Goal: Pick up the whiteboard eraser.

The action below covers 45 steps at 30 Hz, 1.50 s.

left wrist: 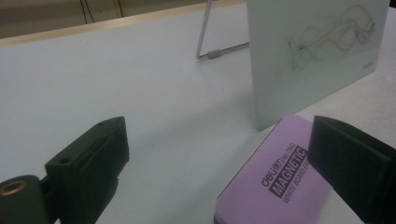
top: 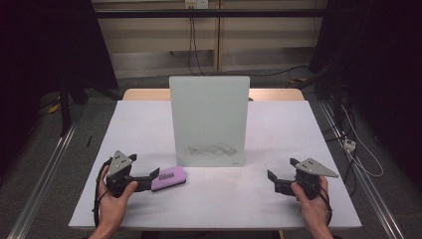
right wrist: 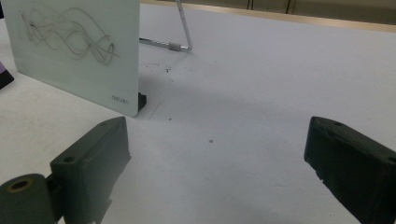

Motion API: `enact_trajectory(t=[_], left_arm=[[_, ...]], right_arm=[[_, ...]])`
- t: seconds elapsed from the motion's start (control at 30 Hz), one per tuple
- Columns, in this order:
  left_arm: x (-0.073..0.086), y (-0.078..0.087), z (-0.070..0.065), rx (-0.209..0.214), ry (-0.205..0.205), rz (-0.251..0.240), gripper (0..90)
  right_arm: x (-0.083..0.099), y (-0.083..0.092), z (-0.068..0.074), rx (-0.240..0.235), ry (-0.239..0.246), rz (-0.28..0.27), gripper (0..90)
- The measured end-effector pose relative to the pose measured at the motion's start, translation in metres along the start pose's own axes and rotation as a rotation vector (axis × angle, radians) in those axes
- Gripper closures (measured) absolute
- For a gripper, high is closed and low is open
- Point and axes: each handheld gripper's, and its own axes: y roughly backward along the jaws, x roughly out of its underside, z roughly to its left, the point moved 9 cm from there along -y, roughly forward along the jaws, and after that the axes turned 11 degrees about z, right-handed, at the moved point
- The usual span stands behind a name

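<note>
- Left gripper, held in the person's left hand, has its jaws spread wide; in the left gripper view 1 jaw covers a corner of the purple whiteboard eraser, and whether it touches the eraser cannot be told.
- 1 table with a white top carries everything; its near edge is cut off at the bottom of the high view, and a strip of wood shows at its far edge.
- 1 glass whiteboard stands upright at the table's middle on a thin metal stand, which the pane hides in the high view. Faint scribbled lines sit low on the pane; what they depict is hard to make out, as is the small logo in its lower corner.
- 2 grippers are present, 1 per hand. Right gripper, in the right hand, also has its jaws wide apart, with bare tabletop between them, near the whiteboard's lower right corner but apart from it.
- 1 eraser lies flat on the table just in front of the whiteboard's lower left corner, between the left gripper's jaws. Its printed label is partly covered by the jaw.
- A few tiny dark specks dot the table beside the stand; what they are cannot be told.
</note>
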Motion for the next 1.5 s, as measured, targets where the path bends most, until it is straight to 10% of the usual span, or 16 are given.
enact_trajectory(t=[0.53, 0.63, 0.9, 1.5], left_arm=[[0.001, -0.002, 0.004, 0.014, -0.017, 0.042, 7.9], [0.000, -0.003, 0.003, 0.004, -0.074, 0.058, 9.6], [0.000, -0.009, -0.003, 0.081, -0.094, 0.121, 9.3], [0.004, -0.019, -0.030, 0.191, -0.324, 0.323, 13.7]], right_arm=[[-0.001, -0.003, 0.002, -0.032, 0.002, 0.004, 8.5], [0.000, -0.003, 0.002, -0.031, 0.005, 0.005, 8.6], [0.000, -0.003, 0.003, -0.031, 0.009, 0.010, 8.5], [0.000, -0.005, 0.008, -0.032, 0.030, 0.021, 8.5]])
